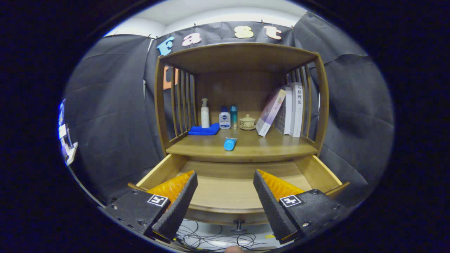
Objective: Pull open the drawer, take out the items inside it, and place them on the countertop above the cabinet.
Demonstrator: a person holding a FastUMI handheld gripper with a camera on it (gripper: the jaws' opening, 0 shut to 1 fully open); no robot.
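Drawer [228, 189] pulled open below the counter [246, 147], its wooden floor bare between the spread fingers [181, 203] of the gripper [225, 177], which grip nothing. Blue tube [230, 143] lying on the counter, ahead of bottles [224, 118], teacup [247, 122] and books [288, 110].

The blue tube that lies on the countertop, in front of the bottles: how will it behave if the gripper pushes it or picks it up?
The blue tube lies on its side on the countertop, so a sideways push would probably roll it. It looks like soft plastic, so it may dent when squeezed. It seems small and likely light. The gripper is open above the drawer, holding nothing.
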